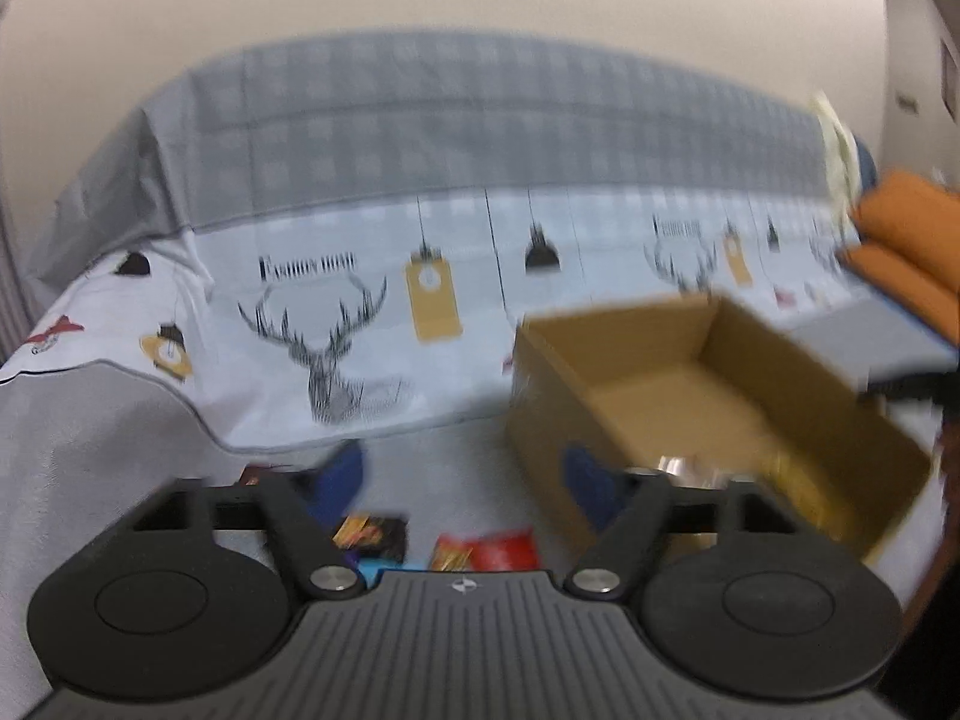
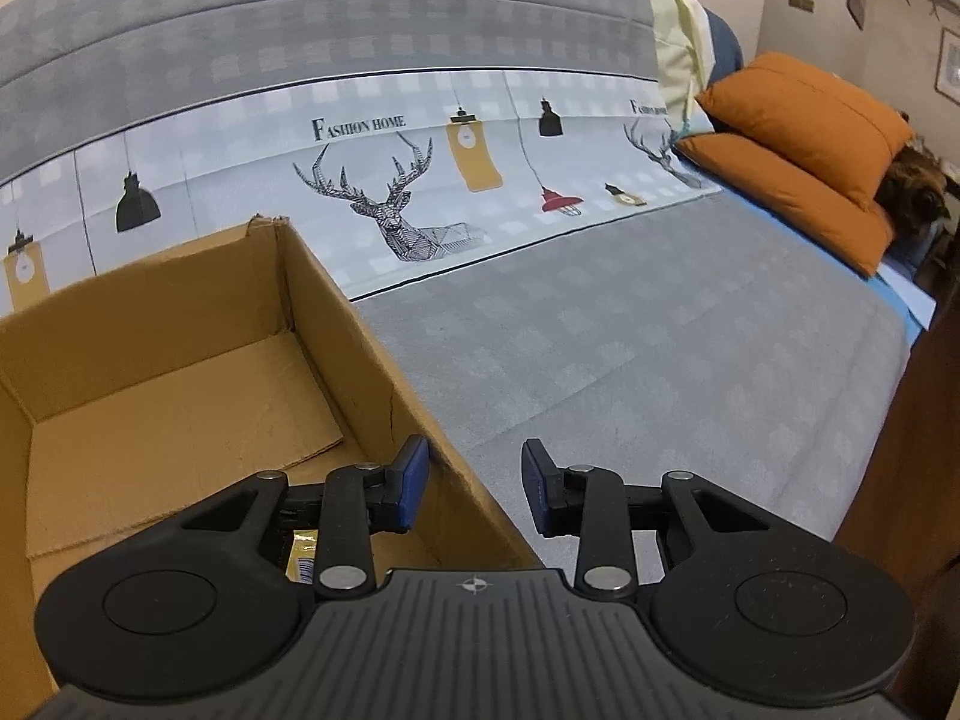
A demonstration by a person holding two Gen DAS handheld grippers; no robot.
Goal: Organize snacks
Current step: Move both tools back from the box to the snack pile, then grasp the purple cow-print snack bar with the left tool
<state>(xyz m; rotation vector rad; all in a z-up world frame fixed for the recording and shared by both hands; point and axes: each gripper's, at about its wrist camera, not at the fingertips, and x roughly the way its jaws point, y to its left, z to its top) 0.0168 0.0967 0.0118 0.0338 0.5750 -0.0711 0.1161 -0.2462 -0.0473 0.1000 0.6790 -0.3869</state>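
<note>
The left wrist view is blurred. In it my left gripper (image 1: 465,480) is open with nothing between its blue pads (image 1: 342,480). Just below it on the grey bedcover lie a black snack packet (image 1: 375,534) and a red snack packet (image 1: 489,549). To the right stands an open cardboard box (image 1: 690,324) with shiny and yellow packets (image 1: 786,480) in its near end. My right gripper (image 2: 474,483) is open and straddles the right wall of the cardboard box (image 2: 360,324): the left pad is over the inside, the right pad outside. A yellow packet (image 2: 300,558) shows under its left finger.
Everything rests on a bed with a grey checked cover (image 2: 660,348) and a printed sheet with deer and lamps (image 2: 396,198). Two orange pillows (image 2: 804,120) lie at the far right, with something dark and furry (image 2: 912,189) behind them. A wooden edge (image 2: 900,480) borders the bed's right side.
</note>
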